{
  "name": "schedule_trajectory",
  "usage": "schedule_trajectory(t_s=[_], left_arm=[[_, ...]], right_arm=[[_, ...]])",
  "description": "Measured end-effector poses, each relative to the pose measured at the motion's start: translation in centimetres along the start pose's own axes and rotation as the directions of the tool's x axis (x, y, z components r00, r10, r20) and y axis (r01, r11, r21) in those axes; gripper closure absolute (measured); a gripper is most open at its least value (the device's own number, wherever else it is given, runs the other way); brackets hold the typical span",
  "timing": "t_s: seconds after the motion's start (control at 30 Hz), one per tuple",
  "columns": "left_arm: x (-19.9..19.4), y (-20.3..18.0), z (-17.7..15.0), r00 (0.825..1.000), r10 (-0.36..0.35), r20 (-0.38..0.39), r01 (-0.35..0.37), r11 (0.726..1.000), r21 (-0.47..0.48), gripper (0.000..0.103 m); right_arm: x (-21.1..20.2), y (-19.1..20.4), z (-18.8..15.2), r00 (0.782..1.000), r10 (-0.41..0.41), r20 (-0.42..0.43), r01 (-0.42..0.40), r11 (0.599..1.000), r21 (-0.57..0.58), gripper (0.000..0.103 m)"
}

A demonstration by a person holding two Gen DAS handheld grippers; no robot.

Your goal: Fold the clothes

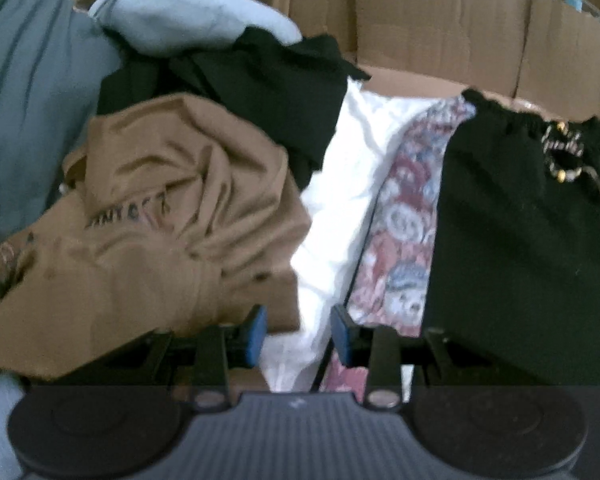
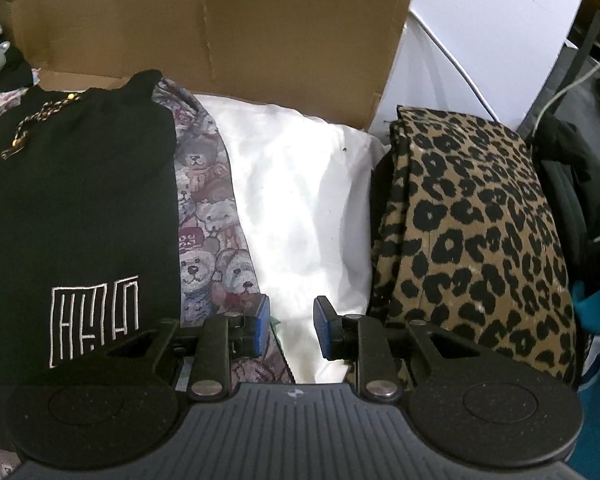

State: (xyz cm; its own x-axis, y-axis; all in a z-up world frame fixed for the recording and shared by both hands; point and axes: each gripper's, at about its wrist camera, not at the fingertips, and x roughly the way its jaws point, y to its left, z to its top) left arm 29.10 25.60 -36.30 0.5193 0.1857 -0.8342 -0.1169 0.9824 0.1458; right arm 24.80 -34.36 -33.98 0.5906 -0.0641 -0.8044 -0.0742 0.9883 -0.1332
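Fingers on my left gripper (image 1: 299, 334) stand apart w/ nothing between the blue pads, just hanging over the white sheet (image 1: 340, 200). Same on my right gripper (image 2: 292, 326): pads parted, empty, over white sheet too (image 2: 300, 208).

From left wrist cam I see a crumpled brown shirt (image 1: 160, 220) w/ dark lettering just left of the fingers, unfolded. Behind it a black garment (image 1: 260, 88), plus grey-blue (image 1: 28, 100) and pale blue (image 1: 188, 16) clothes piled up. Right of the sheet a teddy-print cloth (image 1: 408, 220) peeks from under folded black pants (image 1: 520, 240) w/ a braided drawstring (image 1: 564, 152).

From right wrist cam those black pants (image 2: 80, 200) lie flat on the left, white line logo (image 2: 94, 320) near me. Leopard-print piece (image 2: 472, 232) sits folded on the right. Cardboard box wall (image 2: 220, 28) at the back.
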Motion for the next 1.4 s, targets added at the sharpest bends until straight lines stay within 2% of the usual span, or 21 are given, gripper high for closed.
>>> schedule_trajectory(t_s=[0.27,0.47,0.73,1.0,1.4], left_arm=[[-0.3,0.3,-0.9,0.999,-0.047,0.009,0.047,0.999,-0.019,0.066],[0.1,-0.1,-1.3,0.996,-0.090,-0.001,0.090,0.995,-0.045,0.066],[1.6,-0.1,-2.2,0.996,-0.076,-0.056,0.074,0.996,-0.044,0.066],[1.6,-0.4,-2.5,0.996,-0.065,-0.060,0.063,0.998,-0.024,0.066],[1.5,-0.6,-2.9,0.997,-0.064,-0.051,0.064,0.998,-0.001,0.066]], right_arm=[[0.6,-0.1,-1.2,0.999,-0.016,-0.028,0.017,1.000,0.020,0.072],[0.4,0.0,-0.9,1.000,-0.019,-0.007,0.019,1.000,0.019,0.072],[1.6,-0.5,-0.7,0.999,-0.048,-0.008,0.048,0.997,0.060,0.072],[1.0,0.4,-0.6,0.999,-0.024,0.022,0.023,0.998,0.053,0.072],[1.7,1.2,-1.4,1.000,0.009,-0.029,-0.009,1.000,0.013,0.072]])
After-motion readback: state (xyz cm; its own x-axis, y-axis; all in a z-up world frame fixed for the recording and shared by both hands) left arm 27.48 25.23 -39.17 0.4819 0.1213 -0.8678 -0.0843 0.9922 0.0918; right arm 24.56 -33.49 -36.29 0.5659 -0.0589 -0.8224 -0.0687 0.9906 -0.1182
